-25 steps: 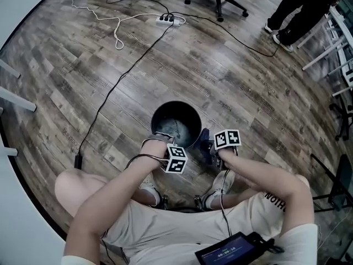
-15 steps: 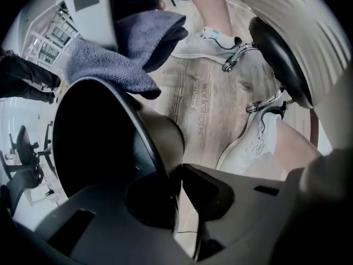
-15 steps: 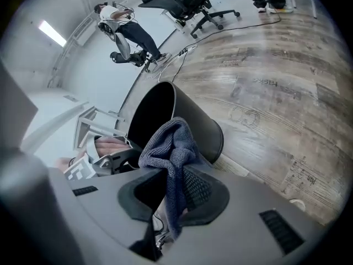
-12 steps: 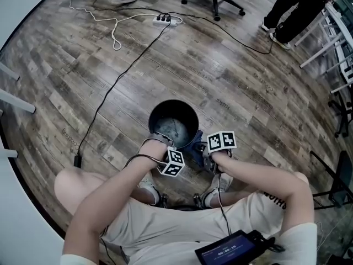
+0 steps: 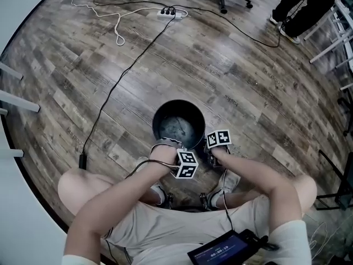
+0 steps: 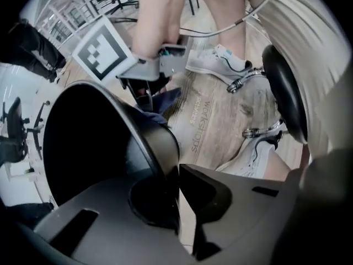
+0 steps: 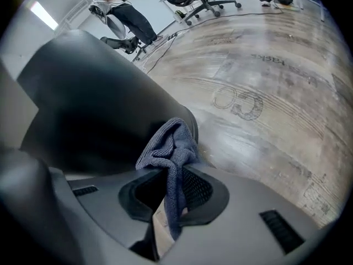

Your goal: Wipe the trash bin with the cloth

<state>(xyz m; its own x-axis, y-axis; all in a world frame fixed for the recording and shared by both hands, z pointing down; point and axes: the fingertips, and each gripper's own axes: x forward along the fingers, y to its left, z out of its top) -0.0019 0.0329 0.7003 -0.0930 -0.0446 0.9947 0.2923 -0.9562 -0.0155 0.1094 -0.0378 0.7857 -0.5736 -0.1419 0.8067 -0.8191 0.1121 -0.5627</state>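
Right gripper view: cloth [image 7: 168,148] beside trash bin [image 7: 94,104] edge, wood floor [image 7: 265,93] rightward

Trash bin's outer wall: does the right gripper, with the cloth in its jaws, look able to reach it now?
Probably yes. The right gripper holds the cloth right beside the wall of the trash bin, nothing between them; the left gripper's jaws have just closed on its rim.

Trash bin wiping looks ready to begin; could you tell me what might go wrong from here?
The left tongs have just been closing on the thin rim of the trash bin; wiping pressure could slip that grip or tip the bin. The cloth sits bunched in the right tongs, so bare tongs might scrape the wall.
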